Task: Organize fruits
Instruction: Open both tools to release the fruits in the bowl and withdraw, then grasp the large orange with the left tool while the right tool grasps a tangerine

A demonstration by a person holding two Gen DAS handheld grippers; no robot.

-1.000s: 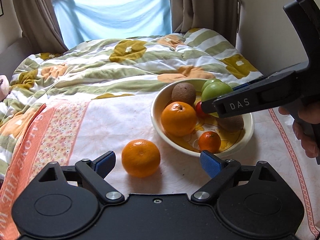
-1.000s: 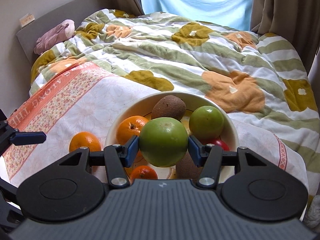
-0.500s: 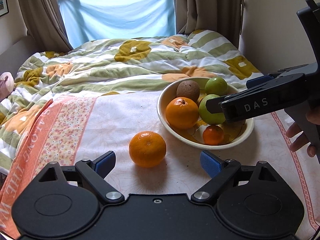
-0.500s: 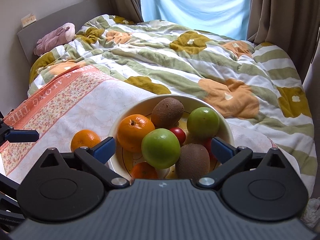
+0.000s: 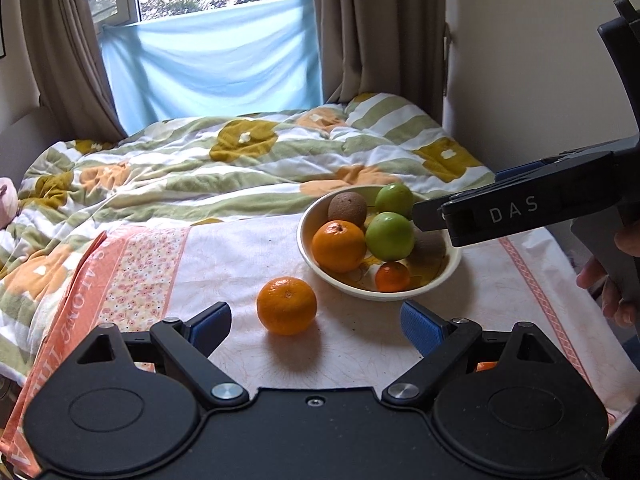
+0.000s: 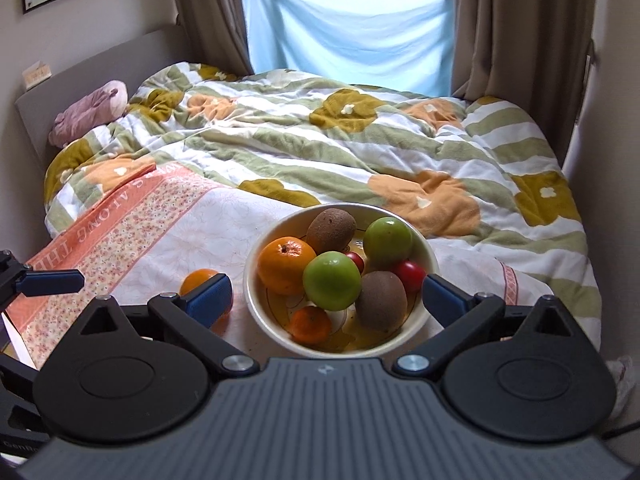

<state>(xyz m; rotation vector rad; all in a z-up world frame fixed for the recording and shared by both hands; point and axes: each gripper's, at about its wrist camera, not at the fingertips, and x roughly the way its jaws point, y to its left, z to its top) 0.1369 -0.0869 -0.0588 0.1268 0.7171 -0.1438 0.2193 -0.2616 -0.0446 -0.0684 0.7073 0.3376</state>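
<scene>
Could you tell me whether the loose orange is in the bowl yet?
Out. The orange sits on the cloth beside the bowl, in front of the open left tongs.

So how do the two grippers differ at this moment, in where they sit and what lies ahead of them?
The left gripper faces the loose orange on the cloth, which lies just ahead of its open fingers. The right gripper hangs over the near side of the bowl, its fingertips flanking the fruit piled inside. Both are wide open and hold nothing.
</scene>
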